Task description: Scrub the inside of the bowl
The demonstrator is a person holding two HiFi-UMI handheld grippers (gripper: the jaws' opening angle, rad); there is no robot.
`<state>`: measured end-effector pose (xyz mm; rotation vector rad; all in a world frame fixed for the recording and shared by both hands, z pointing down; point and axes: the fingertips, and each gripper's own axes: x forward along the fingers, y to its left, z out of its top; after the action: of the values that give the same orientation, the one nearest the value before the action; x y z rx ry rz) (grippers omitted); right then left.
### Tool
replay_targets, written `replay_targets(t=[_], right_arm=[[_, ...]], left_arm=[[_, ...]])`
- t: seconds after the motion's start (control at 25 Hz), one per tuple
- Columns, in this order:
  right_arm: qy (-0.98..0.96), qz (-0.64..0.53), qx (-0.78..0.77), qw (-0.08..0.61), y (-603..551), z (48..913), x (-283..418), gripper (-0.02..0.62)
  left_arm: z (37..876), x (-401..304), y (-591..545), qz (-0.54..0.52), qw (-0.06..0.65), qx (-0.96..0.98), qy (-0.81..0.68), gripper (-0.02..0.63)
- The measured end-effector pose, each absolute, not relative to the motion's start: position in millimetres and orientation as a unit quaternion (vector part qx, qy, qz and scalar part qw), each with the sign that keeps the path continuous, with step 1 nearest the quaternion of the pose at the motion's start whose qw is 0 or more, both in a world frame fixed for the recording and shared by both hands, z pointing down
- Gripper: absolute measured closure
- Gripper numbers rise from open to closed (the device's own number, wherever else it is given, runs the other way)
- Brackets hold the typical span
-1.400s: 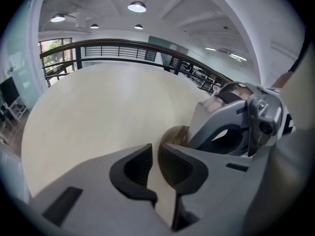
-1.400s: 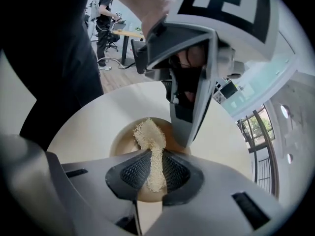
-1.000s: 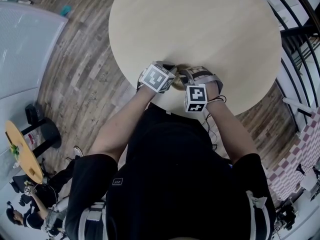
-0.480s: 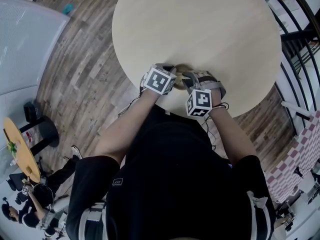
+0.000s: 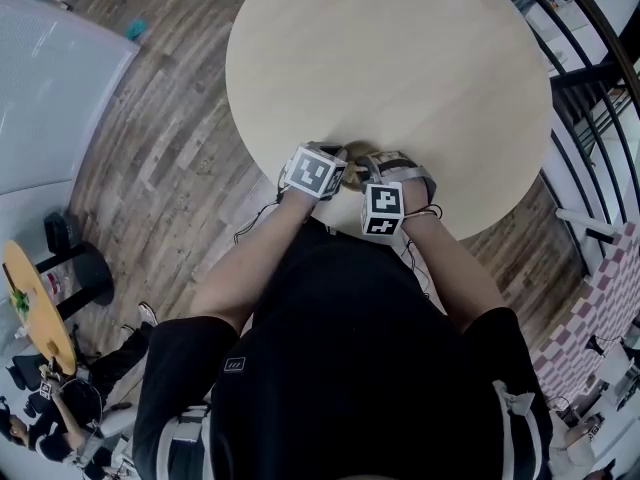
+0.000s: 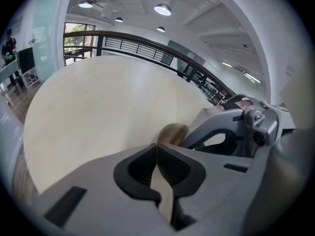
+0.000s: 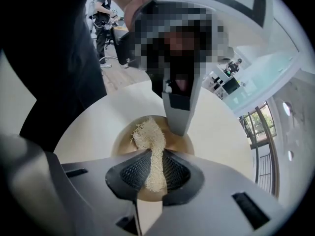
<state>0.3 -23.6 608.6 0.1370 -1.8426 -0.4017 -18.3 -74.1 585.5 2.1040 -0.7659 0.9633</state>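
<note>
On my left gripper point(image 6: 158, 154) the jaws pinch the bowl point(image 7: 123, 137) rim to steady it — the right gripper point(image 7: 155, 171) jaws clamp the loofah point(image 7: 149, 140) for scrubbing inside.

a round pale table point(image 5: 400, 58) stands on wood-plank floor point(image 5: 160, 168) (a small yellow table point(image 5: 45, 328) sits well apart).

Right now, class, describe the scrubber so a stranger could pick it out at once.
Start at the big round table; at its near edge sits a brown bowl. Over it, the right gripper pinches the scrubber: the only pale, stringy, fibrous strip there.
</note>
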Motion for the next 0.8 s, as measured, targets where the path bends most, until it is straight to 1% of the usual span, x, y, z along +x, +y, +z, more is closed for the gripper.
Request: replay_targets(t=[0.28, 0.48, 0.68, 0.8], right_arm=[[-0.8, -0.096, 0.135, 0.577, -46, 609, -5, 0.523], [-0.796, -0.098, 0.168, 0.574, -56, 605, -2, 0.523], [-0.808, -0.052, 0.195, 0.553, -58, 597, 3, 0.523], [-0.817, -0.022, 0.206, 0.538, -58, 592, 7, 0.523]], left_arm=[[588, -24, -71, 0.361, 0.347, 0.81, -0.307, 0.588], [580, -28, -75, 0.337, 0.374, 0.805, -0.313, 0.581], [578, -25, -77, 0.351, 0.349, 0.814, -0.303, 0.581], [577, -22, -82, 0.348, 0.357, 0.813, -0.3, 0.581]])
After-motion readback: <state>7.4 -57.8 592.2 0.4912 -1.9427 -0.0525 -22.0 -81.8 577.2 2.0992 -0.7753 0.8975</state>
